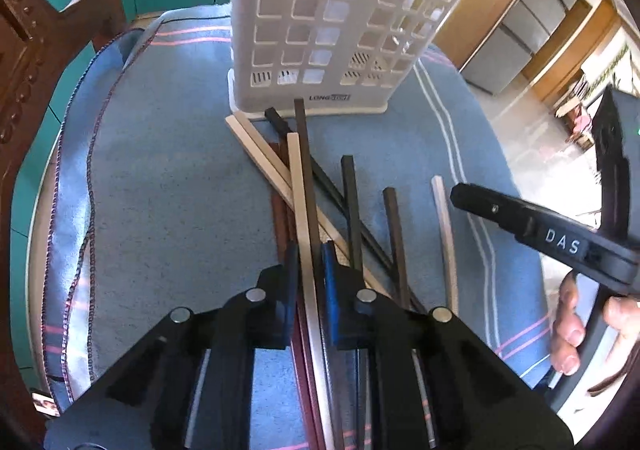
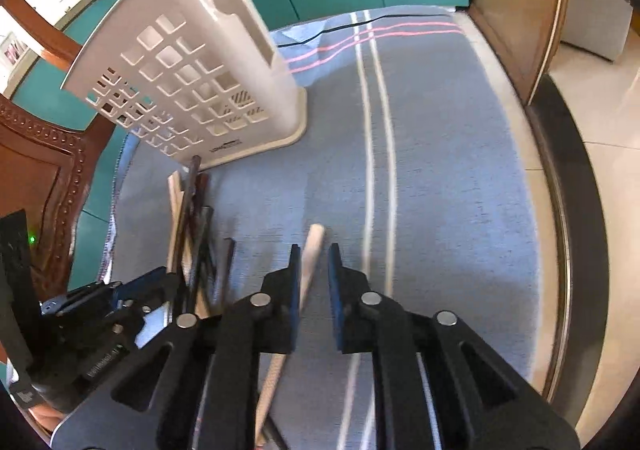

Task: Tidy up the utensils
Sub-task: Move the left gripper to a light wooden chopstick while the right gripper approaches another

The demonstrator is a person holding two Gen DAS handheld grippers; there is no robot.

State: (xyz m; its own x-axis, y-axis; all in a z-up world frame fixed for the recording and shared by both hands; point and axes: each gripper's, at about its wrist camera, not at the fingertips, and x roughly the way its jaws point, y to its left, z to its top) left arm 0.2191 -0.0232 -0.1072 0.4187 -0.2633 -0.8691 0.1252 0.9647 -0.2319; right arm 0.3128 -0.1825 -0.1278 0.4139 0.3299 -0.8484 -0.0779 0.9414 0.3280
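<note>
Left gripper [image 1: 310,250] jaws pinching a pale chopstick [image 1: 298,186] from the pile lying just before the white "LONG…"-labelled holder [image 1: 320,22]; right gripper [image 2: 313,256], marked "DAS", jaws slightly spread around a lone light chopstick [image 2: 312,250].

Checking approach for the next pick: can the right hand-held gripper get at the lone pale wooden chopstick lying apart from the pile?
Probably yes. The pale wooden chopstick already lies between the right hand-held gripper's open jaws, touching the left pad, on bare blue cloth. The chopstick pile sits off to the side.
</note>
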